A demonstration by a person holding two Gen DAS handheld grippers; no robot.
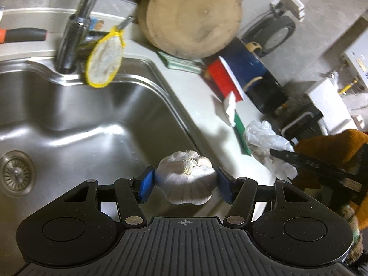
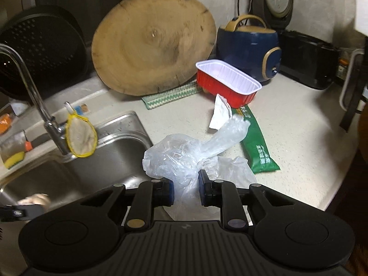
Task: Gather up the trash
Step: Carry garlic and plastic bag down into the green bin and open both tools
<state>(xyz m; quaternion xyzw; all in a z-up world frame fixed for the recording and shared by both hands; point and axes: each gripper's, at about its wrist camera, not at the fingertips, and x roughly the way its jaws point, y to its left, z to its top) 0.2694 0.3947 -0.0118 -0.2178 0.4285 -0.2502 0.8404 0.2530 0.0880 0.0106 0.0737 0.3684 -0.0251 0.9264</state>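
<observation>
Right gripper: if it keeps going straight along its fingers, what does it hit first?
The right gripper is shut on the clear plastic bag, which would travel with it. Beyond that, probably the green packet, then the red tray; depth is unclear.

Plastic bag [image 2: 184, 158] hides counter (bag's bottom unseen).
</observation>
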